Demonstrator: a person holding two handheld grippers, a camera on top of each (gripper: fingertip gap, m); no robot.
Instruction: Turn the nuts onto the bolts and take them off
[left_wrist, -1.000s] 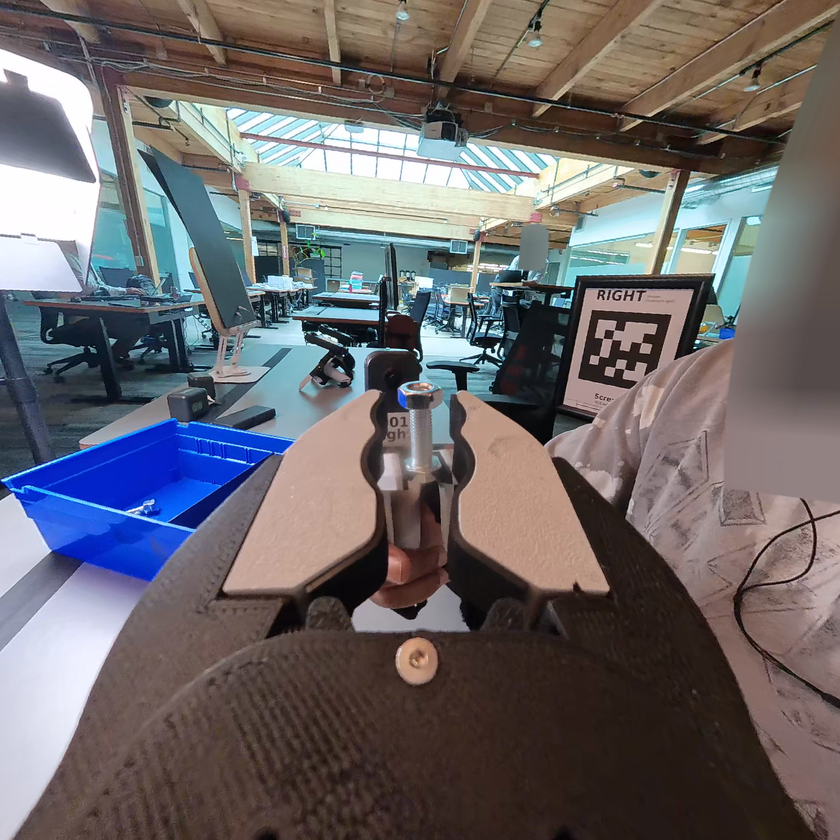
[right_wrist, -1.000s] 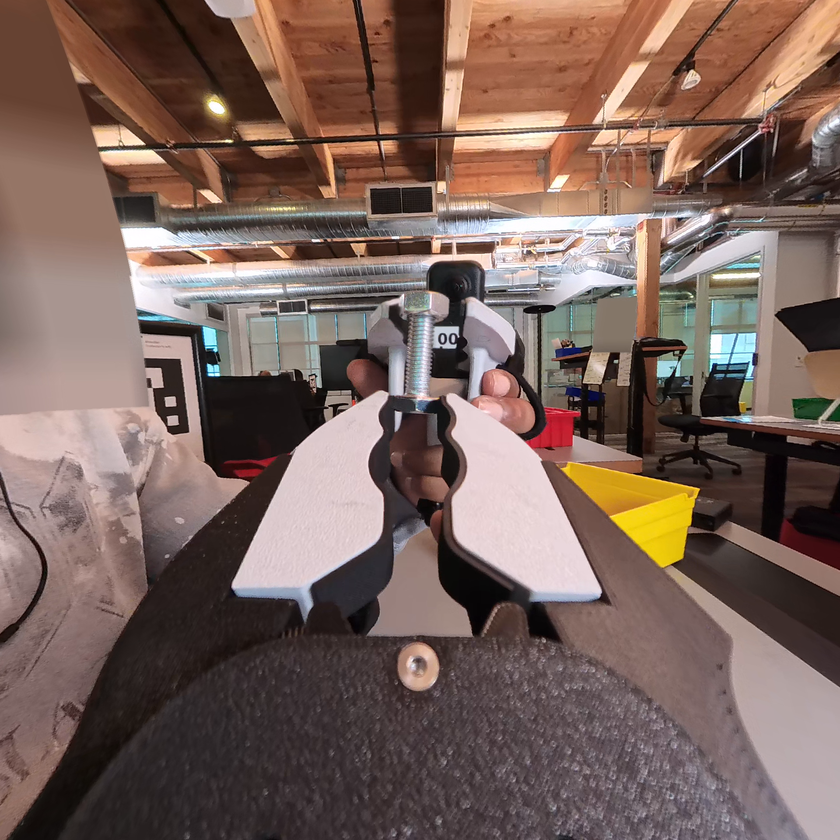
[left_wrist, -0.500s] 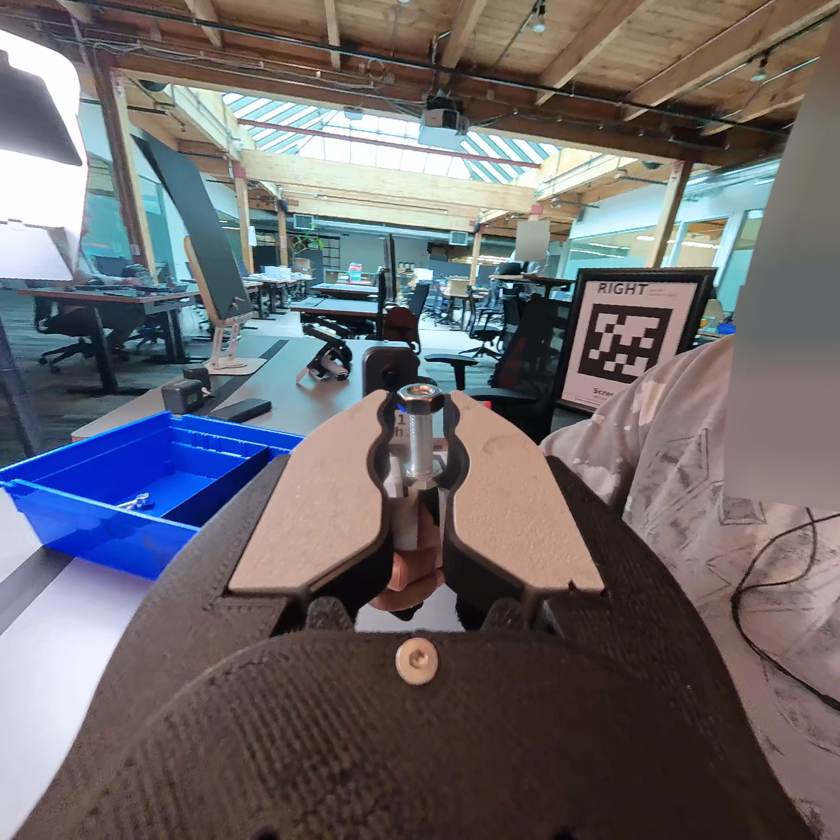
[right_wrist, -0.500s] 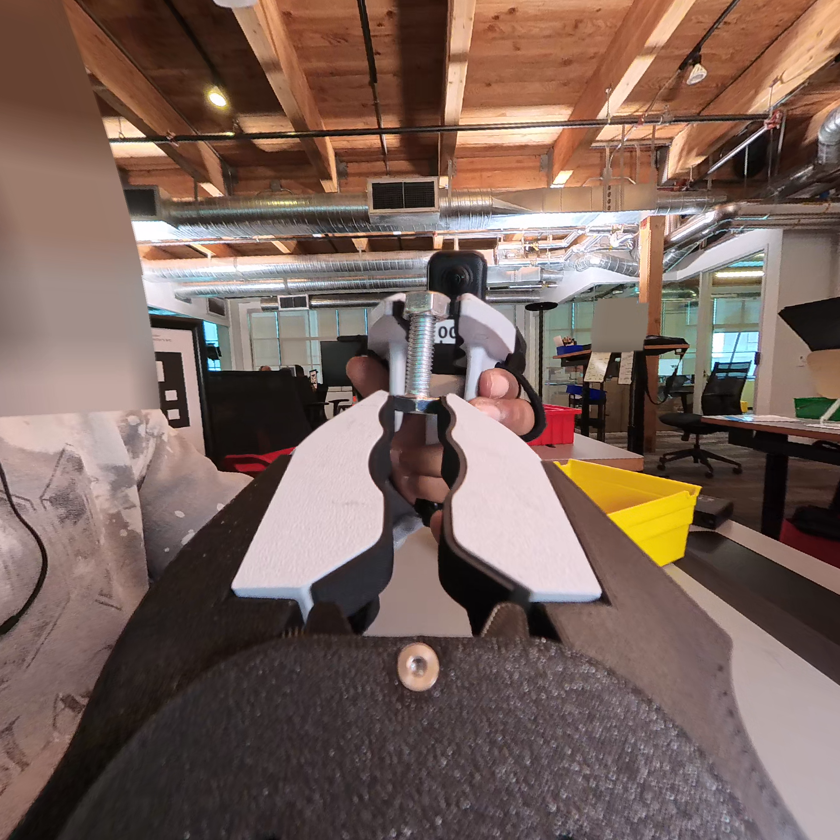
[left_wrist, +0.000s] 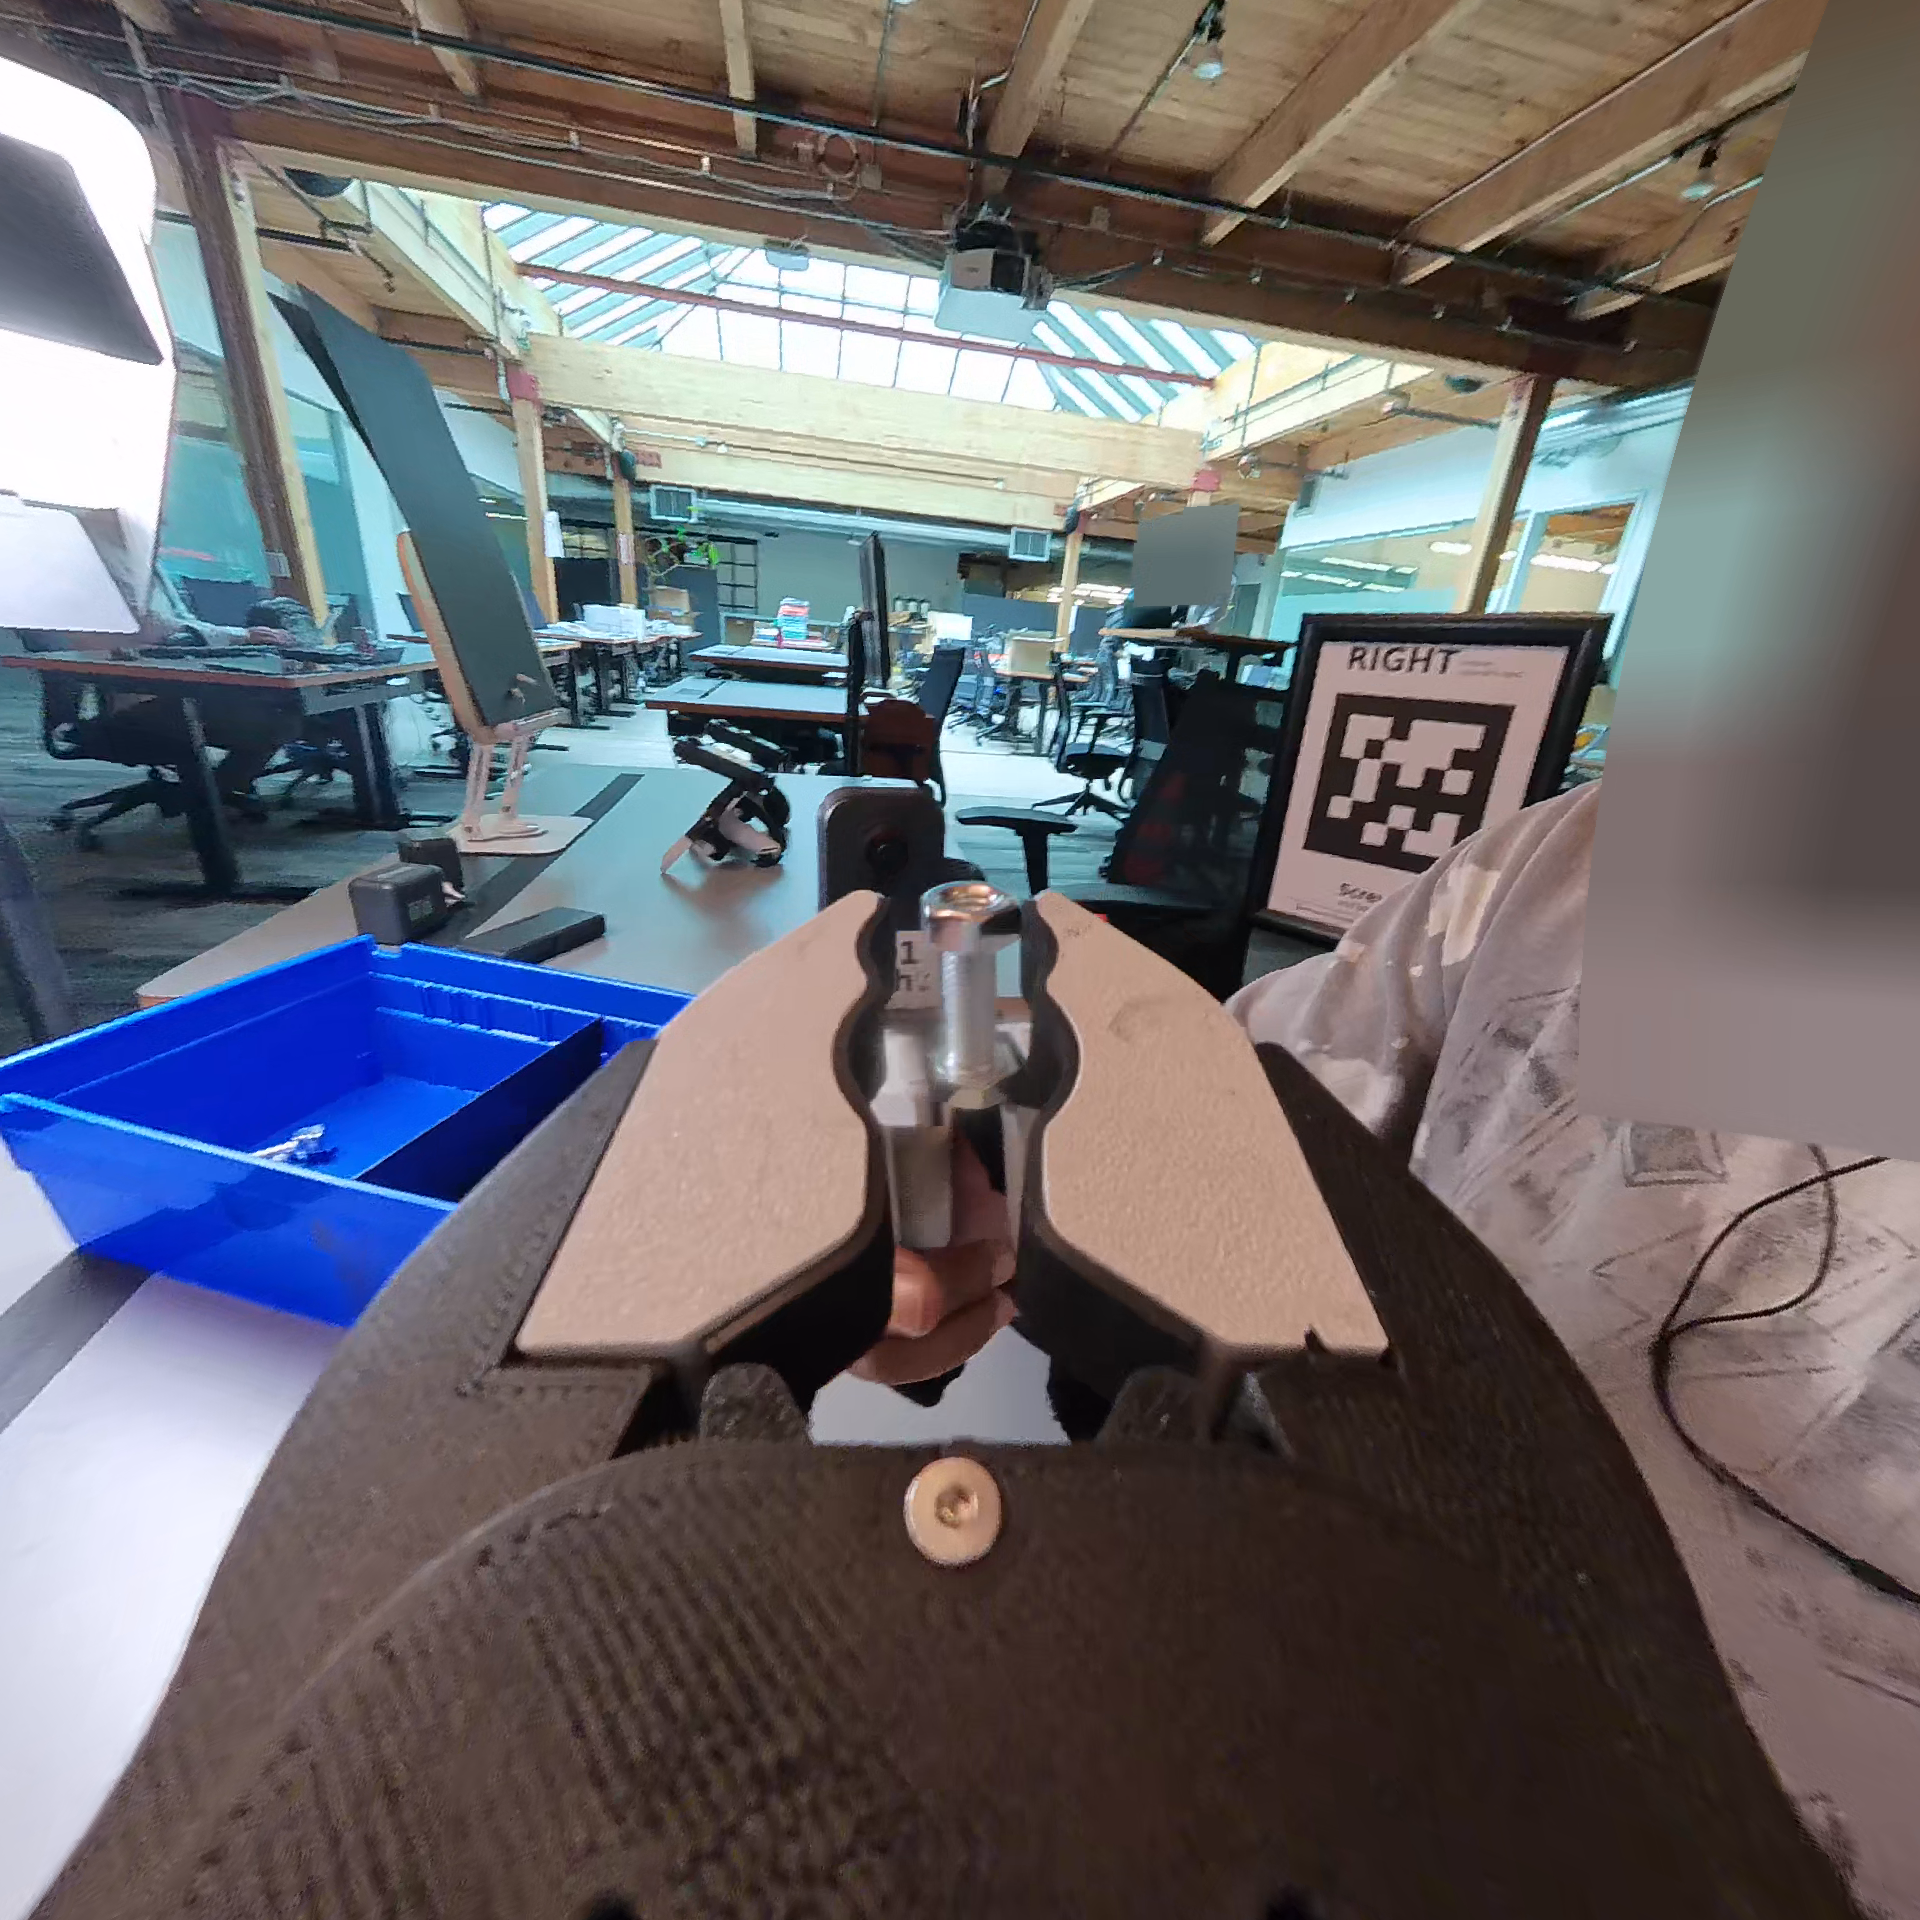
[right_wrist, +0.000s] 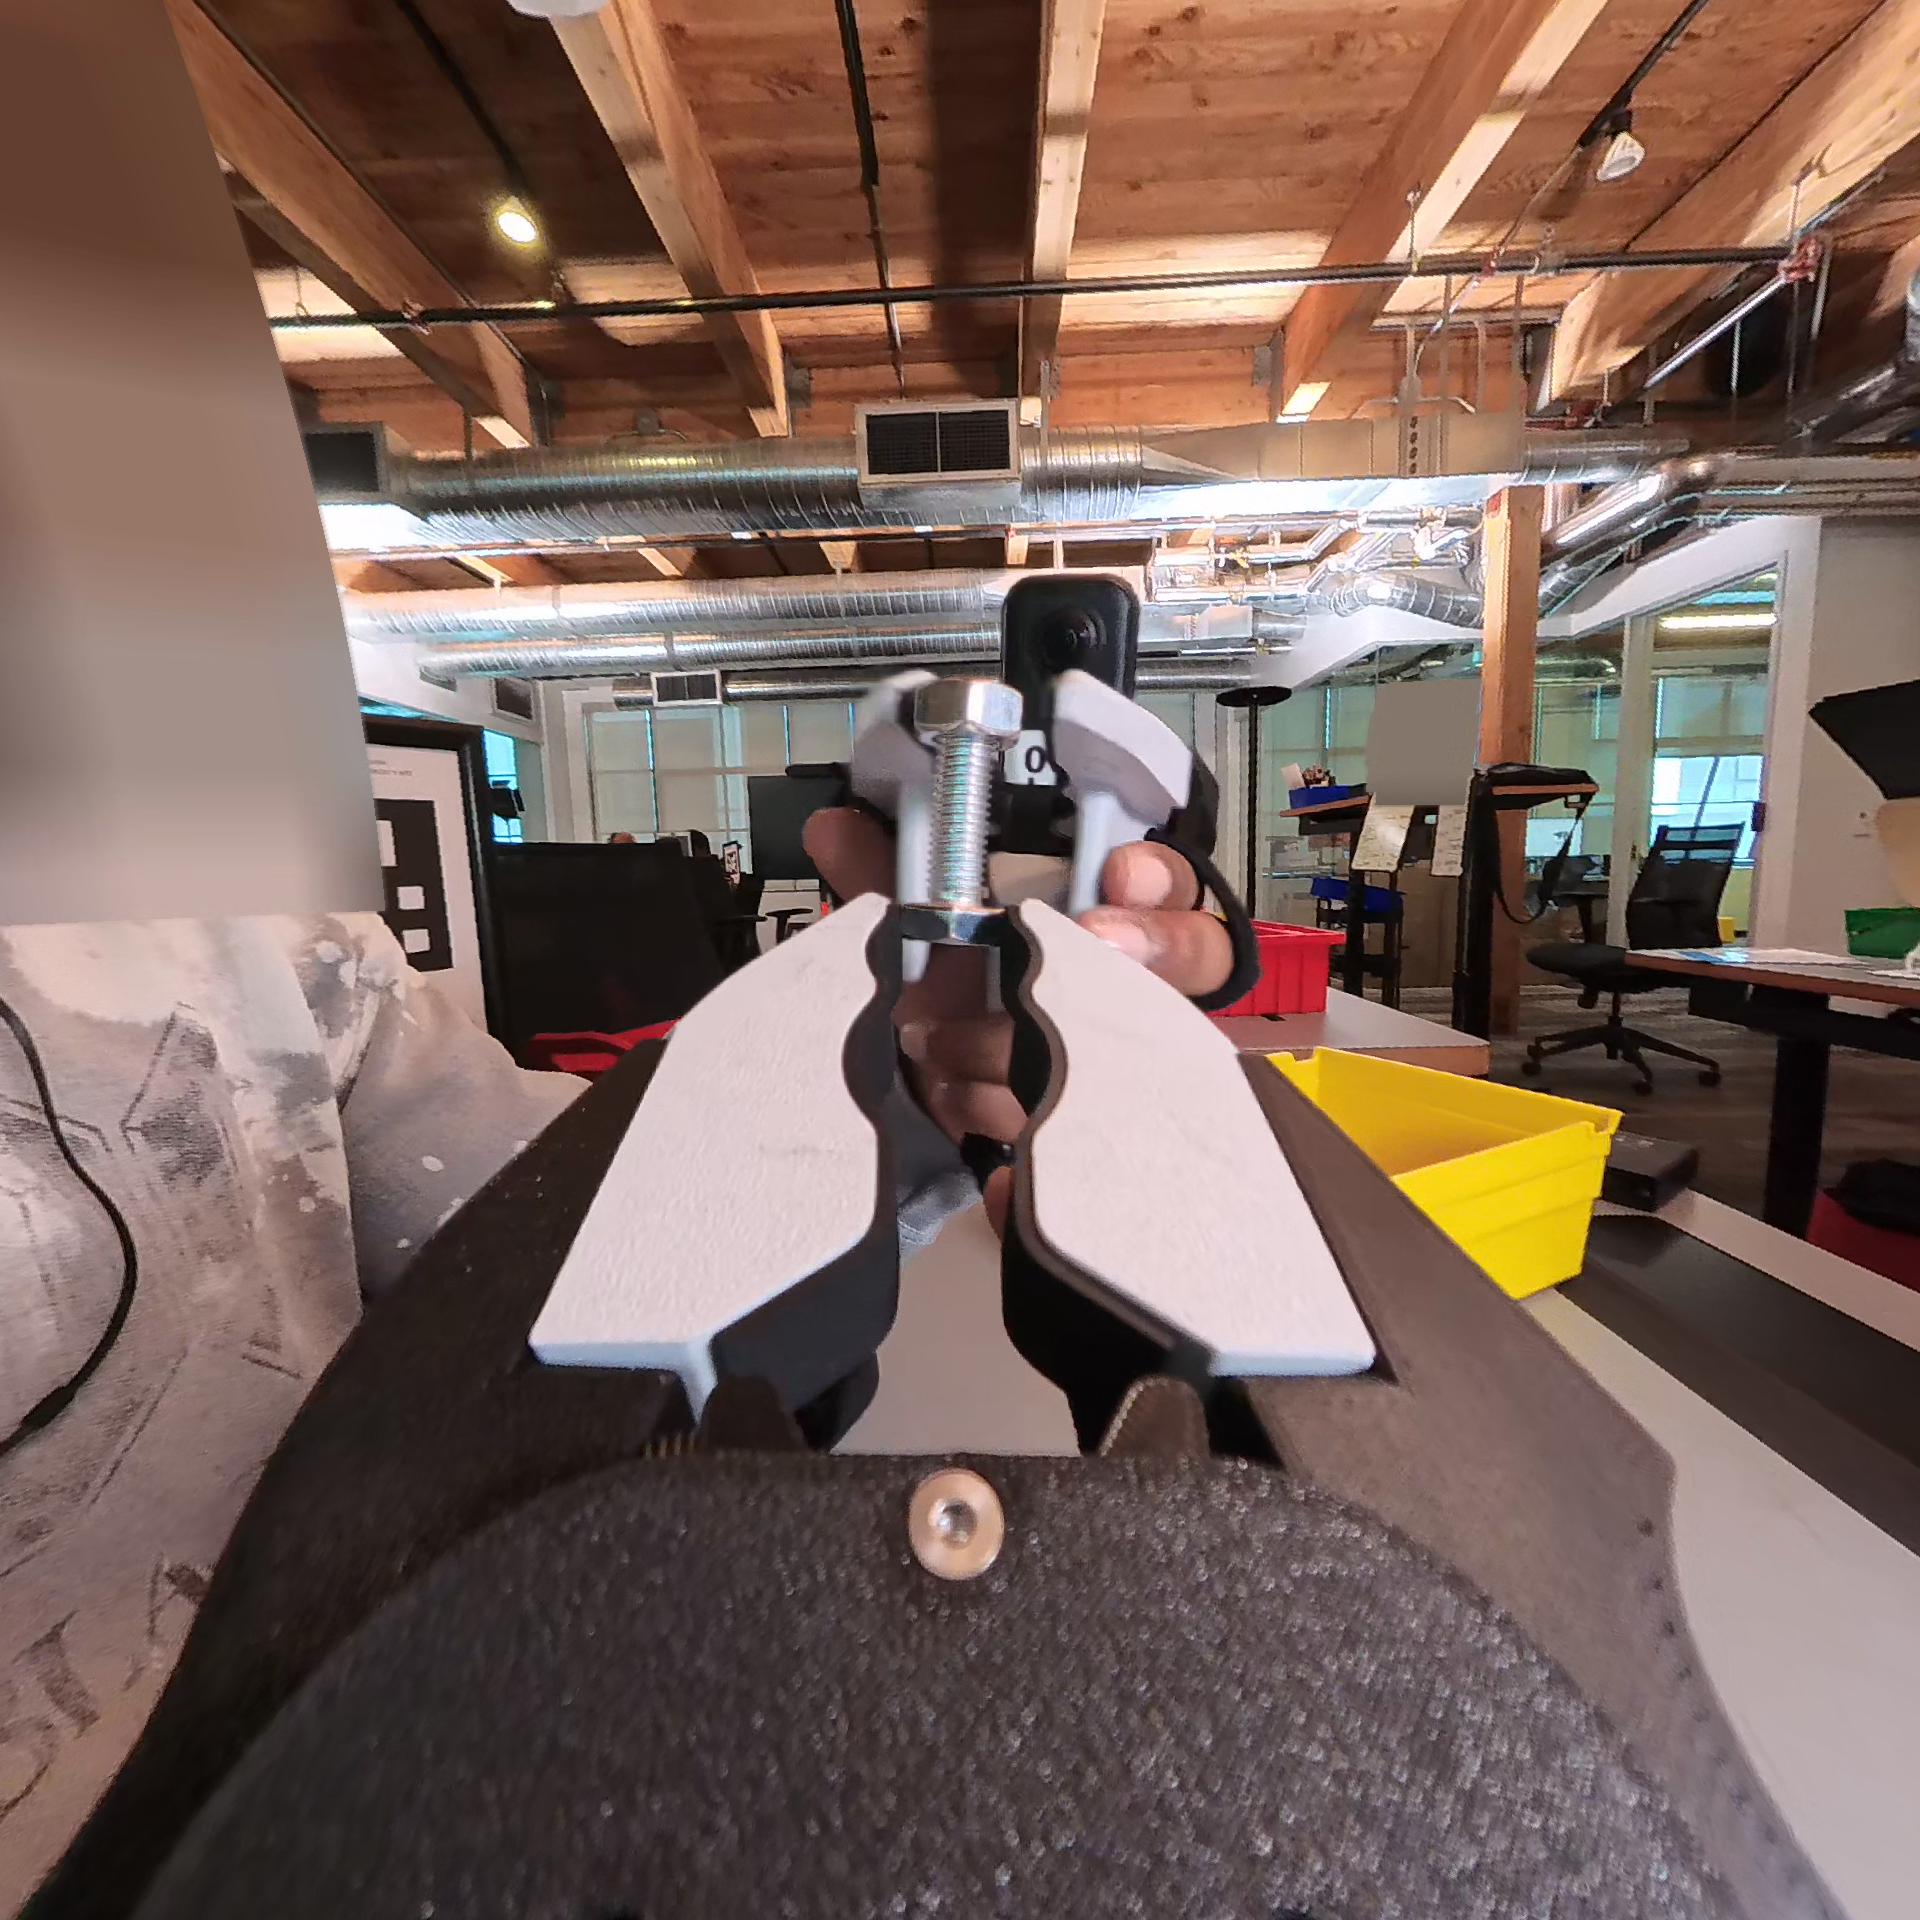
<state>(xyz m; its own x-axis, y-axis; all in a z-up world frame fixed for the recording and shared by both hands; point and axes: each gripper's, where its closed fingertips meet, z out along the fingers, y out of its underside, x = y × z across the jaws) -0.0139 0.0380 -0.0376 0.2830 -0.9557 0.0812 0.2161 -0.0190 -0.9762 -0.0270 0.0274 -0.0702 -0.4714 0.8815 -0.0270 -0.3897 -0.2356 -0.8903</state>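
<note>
A silver bolt (left_wrist: 961, 997) stands upright between my two grippers, head up. My left gripper (left_wrist: 961, 920) is shut on the bolt's hex head. In the right wrist view the same bolt (right_wrist: 961, 821) rises from a hex nut (right_wrist: 954, 923) threaded on near its lower end. My right gripper (right_wrist: 954, 927) is shut on that nut. The nut (left_wrist: 971, 1093) and the right gripper's pale fingers (left_wrist: 906, 1143) show below in the left wrist view. The left gripper's fingers (right_wrist: 1122, 758) look blurred in the right wrist view. A hand (right_wrist: 1143, 935) holds that gripper.
A blue bin (left_wrist: 208, 1195) with a small metal part (left_wrist: 296, 1143) sits on the white table (left_wrist: 104, 1455) to the left. A yellow bin (right_wrist: 1455, 1164) sits to the right, a red bin (right_wrist: 1288, 966) behind. A person's pale shirt (left_wrist: 1558, 1143) and a framed marker sign (left_wrist: 1423, 769) are close by. Both grippers' tips are close together, under 4 cm apart.
The left gripper has turned a little with the bolt head and shows motion blur in the right wrist view. Both grips hold. The right gripper stays on the nut.
</note>
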